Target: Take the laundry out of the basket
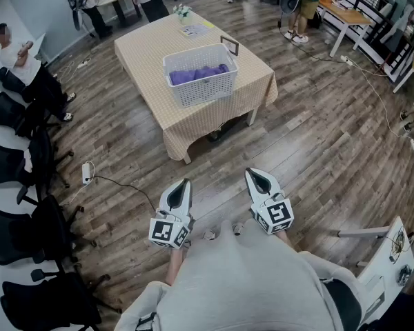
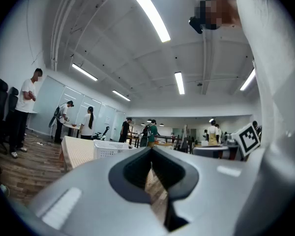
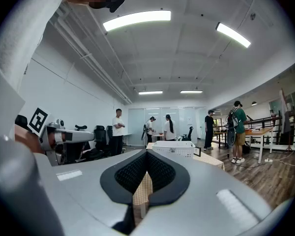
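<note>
Purple laundry [image 1: 196, 74] is noted heaped in the white basket [image 1: 201, 94] on the checked table [image 1: 148, 50], at twelve o'clock, well apart from both grippers. It is judged soft, light and limp, best pinched at a raised fold atop the heap. The left gripper [image 1: 182, 183], at seven o'clock, and the right gripper [image 1: 257, 175], at five, are held level, jaws together on nothing.
</note>
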